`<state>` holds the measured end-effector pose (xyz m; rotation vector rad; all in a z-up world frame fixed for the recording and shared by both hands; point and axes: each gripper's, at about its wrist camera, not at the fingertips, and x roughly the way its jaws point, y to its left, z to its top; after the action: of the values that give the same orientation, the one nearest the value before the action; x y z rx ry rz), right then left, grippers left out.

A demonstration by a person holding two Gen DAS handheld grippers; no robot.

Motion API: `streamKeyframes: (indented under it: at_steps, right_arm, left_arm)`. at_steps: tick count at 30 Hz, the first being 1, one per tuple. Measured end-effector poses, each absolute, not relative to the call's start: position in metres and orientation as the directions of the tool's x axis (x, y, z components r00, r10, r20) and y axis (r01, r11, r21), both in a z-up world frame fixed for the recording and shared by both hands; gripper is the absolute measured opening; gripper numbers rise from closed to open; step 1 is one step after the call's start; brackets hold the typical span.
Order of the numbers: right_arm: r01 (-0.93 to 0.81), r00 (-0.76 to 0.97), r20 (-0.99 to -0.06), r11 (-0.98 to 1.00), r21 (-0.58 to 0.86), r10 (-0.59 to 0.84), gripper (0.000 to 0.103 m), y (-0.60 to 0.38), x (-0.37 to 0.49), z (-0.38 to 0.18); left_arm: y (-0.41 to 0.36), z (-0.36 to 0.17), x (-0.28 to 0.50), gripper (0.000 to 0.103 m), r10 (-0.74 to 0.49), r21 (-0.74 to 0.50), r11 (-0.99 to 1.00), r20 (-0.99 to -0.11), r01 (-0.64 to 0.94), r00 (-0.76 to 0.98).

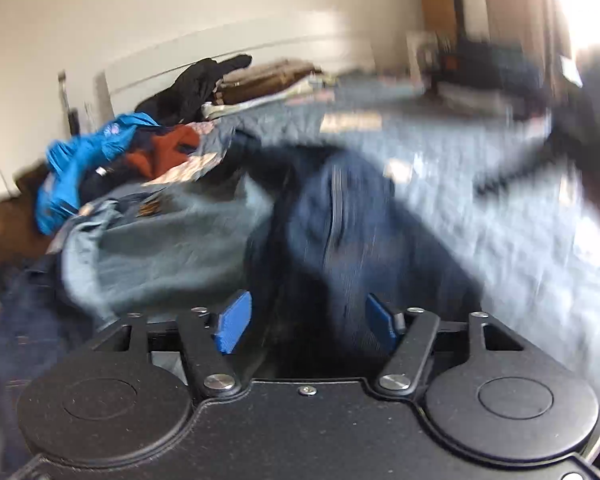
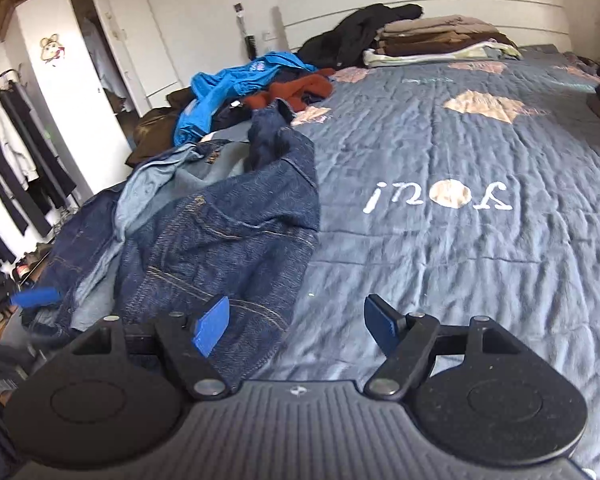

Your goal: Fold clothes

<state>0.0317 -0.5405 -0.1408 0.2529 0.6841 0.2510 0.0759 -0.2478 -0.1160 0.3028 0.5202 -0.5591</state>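
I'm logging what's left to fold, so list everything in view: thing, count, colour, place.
jeans: one pair, dark blue, crumpled at the bed's left edge, just ahead of the tongs
pale denim garment: one, light blue, partly under the jeans
bright jacket: one, bright blue, in the unfolded pile further up the bed
rust garment: one, rust red, beside the bright jacket
black garment: one, black, by the headboard
folded stack: one, browns and beige, by the headboard
quilt: one, grey-blue with tan patches, covering the bed
wardrobe: one, white, left wall
left tongs: open, over the jeans
right tongs: open, empty
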Motion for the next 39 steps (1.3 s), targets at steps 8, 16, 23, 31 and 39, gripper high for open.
streamKeyframes:
  at_steps: [8, 16, 23, 31, 39]
  right_arm:
    - [-0.054, 0.764, -0.587, 0.933, 0.356, 0.268, 0.074, -0.556, 0.043, -0.148]
    - [-0.050, 0.770, -0.576, 0.926, 0.374, 0.275, 0.074, -0.560, 0.059, -0.153]
    - [-0.059, 0.744, -0.606, 0.931, 0.360, 0.282, 0.074, -0.559, 0.074, -0.169]
    - [-0.046, 0.726, -0.629, 0.931, 0.361, 0.279, 0.074, -0.562, 0.077, -0.180]
    - [-0.052, 0.732, -0.610, 0.919, 0.392, 0.302, 0.074, -0.563, 0.076, -0.177]
  left_arm:
    - [-0.284, -0.070, 0.220, 0.070, -0.535, -0.166, 0.829, -0.508, 0.533, 0.674]
    - [-0.290, -0.120, 0.348, 0.070, -0.504, -0.329, 0.864, -0.580, 0.381, 0.641]
    - [-0.295, -0.153, 0.404, 0.059, -0.524, -0.407, 0.850, -0.594, 0.334, 0.611]
    - [-0.304, -0.103, 0.390, 0.018, -0.518, -0.246, 0.849, -0.557, 0.467, 0.649]
    - [-0.205, -0.030, 0.393, 0.018, -0.314, -0.025, 0.925, -0.613, 0.380, 0.725]
